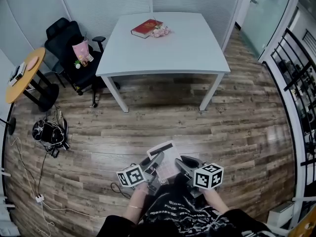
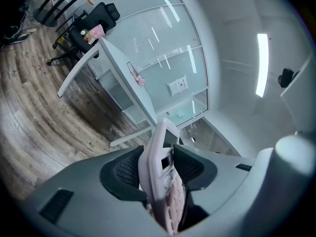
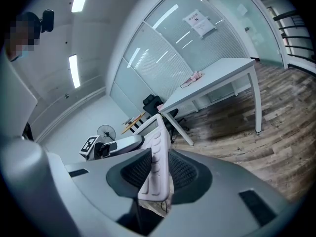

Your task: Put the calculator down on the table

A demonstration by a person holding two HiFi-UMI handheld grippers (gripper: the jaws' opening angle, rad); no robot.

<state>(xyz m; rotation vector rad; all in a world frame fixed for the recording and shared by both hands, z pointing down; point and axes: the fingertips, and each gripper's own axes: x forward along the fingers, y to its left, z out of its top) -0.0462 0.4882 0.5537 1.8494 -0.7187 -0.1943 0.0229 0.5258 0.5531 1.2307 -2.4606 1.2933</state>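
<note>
At the far left stands a round wooden side table [image 1: 20, 78], then a black office chair [image 1: 63, 43] with a pink bag [image 1: 80, 49] on its seat, and a black bag [image 1: 49, 131] lies on the wood floor [image 1: 237, 127] below them. The white table [image 1: 182, 48] stands past the middle of the floor, with a red book [image 1: 146, 27] and pink flowers [image 1: 161, 31] near its far edge. Close to the person's body, the left gripper [image 1: 152, 163] is clamped on one side of the calculator [image 1: 165, 158], its ribbed pads [image 2: 129, 171] pressing both faces. The calculator is in the air above the floor, well apart from the white table, its keys facing up. The right gripper [image 1: 187, 165] is clamped on the opposite side, pads [image 3: 136, 169] tight against it. A dark railing [image 1: 296, 78] runs along the right edge.
</note>
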